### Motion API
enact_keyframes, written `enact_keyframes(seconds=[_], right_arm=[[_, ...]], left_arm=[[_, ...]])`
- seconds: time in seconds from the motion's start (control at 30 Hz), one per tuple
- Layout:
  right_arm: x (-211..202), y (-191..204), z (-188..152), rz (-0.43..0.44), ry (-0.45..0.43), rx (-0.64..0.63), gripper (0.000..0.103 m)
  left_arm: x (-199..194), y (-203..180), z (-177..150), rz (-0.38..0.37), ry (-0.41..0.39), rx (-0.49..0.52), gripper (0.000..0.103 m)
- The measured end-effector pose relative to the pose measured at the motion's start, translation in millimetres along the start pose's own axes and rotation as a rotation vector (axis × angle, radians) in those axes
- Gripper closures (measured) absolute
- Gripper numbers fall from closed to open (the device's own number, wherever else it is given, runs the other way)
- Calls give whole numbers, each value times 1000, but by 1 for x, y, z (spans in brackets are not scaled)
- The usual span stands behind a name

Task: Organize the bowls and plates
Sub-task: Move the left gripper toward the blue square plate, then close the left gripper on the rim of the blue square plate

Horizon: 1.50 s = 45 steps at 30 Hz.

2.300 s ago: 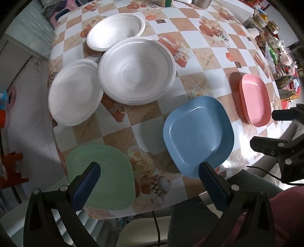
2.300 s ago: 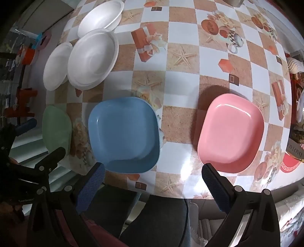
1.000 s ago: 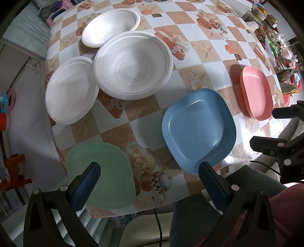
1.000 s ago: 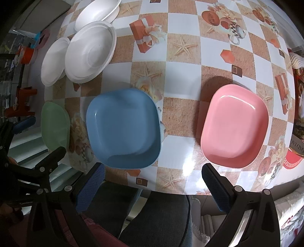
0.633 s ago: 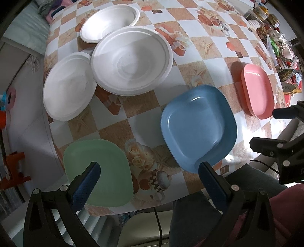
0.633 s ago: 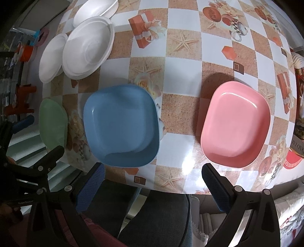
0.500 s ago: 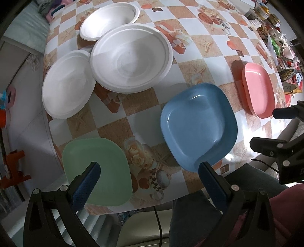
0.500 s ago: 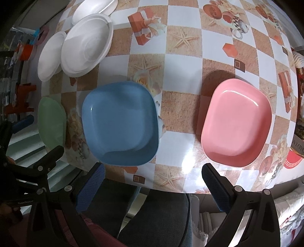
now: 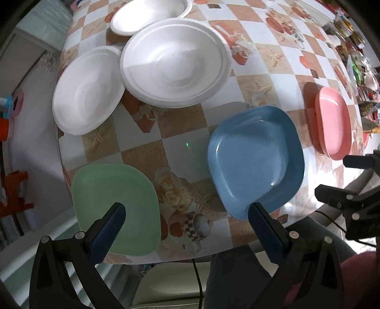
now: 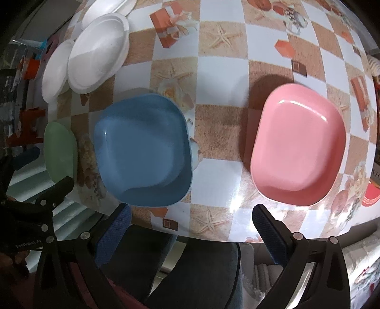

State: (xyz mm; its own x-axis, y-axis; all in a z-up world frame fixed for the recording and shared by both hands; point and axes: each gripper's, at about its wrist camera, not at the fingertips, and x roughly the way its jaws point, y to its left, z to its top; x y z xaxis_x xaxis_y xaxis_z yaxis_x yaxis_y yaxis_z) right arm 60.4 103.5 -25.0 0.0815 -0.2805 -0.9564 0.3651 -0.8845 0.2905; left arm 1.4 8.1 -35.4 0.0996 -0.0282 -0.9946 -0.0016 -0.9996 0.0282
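Note:
On the checkered table sit a green square plate, a blue square plate and a pink square plate. Behind them are a flat white plate, a large white bowl-plate overlapping it, and a smaller white bowl. My left gripper is open and empty, above the table's near edge between green and blue. My right gripper is open and empty, near the edge between the blue plate and the pink plate. The green plate shows at the left.
The table edge runs close below both grippers, with a chair and a person's legs beneath. Clutter of small items lines the far right of the table. The floor with orange objects lies to the left.
Both grippers have moved forward and lower toward the table, so the plates look larger. Both stay open and empty. No plate has moved.

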Motion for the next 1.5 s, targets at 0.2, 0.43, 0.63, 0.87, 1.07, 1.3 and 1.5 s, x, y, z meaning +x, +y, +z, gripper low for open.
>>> enact_keyframes(seconds=[0.2,0.43,0.63,0.87,1.07,1.3,1.5], right_arm=[[10,6,13,43,-64,-19,1],[25,9,31,106,-101,-3,1],[40,11,46,109,-80,3,1],[52,3,50,38,-53,14,1],[54,-14,44,-57,-41,31,1],[52,-29,36,-110,-43,31,1],[53,-6,37,-181,-71,-34,1]], left_arm=[[10,0,3,57,1,-38,0],[18,-8,5,129,9,-21,0],[27,-11,6,141,20,-19,0],[46,-19,16,101,30,-30,0],[64,-32,30,66,29,-33,0],[80,-25,35,42,16,-96,0],[98,-1,37,46,30,-146,0]])
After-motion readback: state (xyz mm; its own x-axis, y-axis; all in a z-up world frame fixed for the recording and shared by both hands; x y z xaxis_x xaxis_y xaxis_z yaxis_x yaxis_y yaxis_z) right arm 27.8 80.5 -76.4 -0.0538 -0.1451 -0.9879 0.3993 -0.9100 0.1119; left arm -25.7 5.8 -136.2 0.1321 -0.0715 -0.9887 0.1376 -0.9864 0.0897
